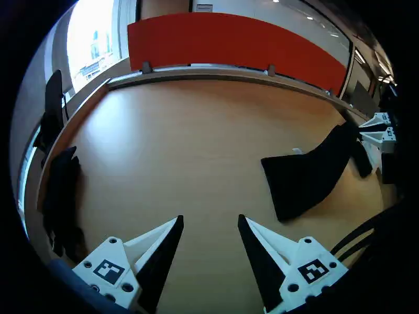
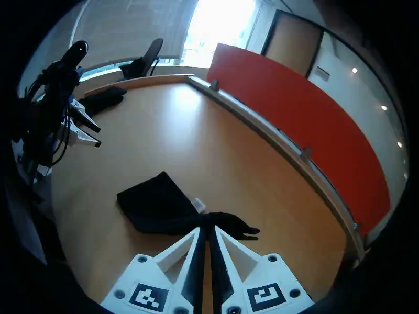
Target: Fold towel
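Note:
A black towel (image 1: 306, 178) lies on the wooden table (image 1: 183, 152) to the right of my left gripper; its right edge is lifted off the surface. My left gripper (image 1: 209, 220) hovers open over bare wood with nothing between its fingers. The right gripper (image 1: 379, 133) holds the raised edge at the far right. In the right gripper view, my right gripper (image 2: 207, 228) is shut on the towel's near edge, while the rest of the towel (image 2: 154, 204) spreads flat ahead and a small white tag (image 2: 198, 203) shows beside the pinched part. The left gripper (image 2: 84, 131) hangs at the far left.
An orange divider panel (image 1: 230, 42) stands along the table's far edge. A second dark cloth heap (image 1: 60, 199) sits at the left table edge, also seen as a dark heap (image 2: 102, 99). Beyond the corner is a black chair (image 2: 149, 57). Black cables (image 2: 52, 104) hang by the hand holding the left gripper.

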The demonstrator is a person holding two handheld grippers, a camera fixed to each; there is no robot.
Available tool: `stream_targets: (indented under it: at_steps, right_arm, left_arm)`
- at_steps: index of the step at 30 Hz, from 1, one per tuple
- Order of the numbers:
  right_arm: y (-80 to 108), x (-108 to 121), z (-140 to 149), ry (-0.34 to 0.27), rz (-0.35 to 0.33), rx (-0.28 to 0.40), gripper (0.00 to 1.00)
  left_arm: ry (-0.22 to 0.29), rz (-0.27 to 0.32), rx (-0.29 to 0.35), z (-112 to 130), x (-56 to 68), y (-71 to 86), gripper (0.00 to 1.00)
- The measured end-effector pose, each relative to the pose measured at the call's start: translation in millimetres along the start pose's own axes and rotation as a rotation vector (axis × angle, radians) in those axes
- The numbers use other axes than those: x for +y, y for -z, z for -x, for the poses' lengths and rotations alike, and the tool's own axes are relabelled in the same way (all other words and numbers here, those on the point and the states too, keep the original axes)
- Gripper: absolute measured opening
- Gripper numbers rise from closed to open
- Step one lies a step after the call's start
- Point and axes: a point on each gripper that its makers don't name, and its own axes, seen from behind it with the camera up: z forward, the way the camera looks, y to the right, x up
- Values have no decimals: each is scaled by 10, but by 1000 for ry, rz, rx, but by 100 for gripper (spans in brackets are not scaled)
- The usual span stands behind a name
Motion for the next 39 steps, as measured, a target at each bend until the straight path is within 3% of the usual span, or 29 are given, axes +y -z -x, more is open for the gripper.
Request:
stream_targets:
  at_steps: [9, 21, 29, 39]
  right_arm:
    - [-156, -297, -73, 22, -71, 2, 5]
    - [-418, -705, -108, 25, -161, -3, 5]
    - [-547, -902, -103, 29, -215, -17, 5]
    - [-811, -1219, -91, 41, -294, -45, 6]
  left_arm:
    - [2, 5, 10, -45, 12, 19, 76]
    - [11, -2, 11, -35, -66, 42, 76]
    - [24, -18, 16, -24, -190, 90, 76]
    - [67, -55, 12, 89, -433, 175, 76]
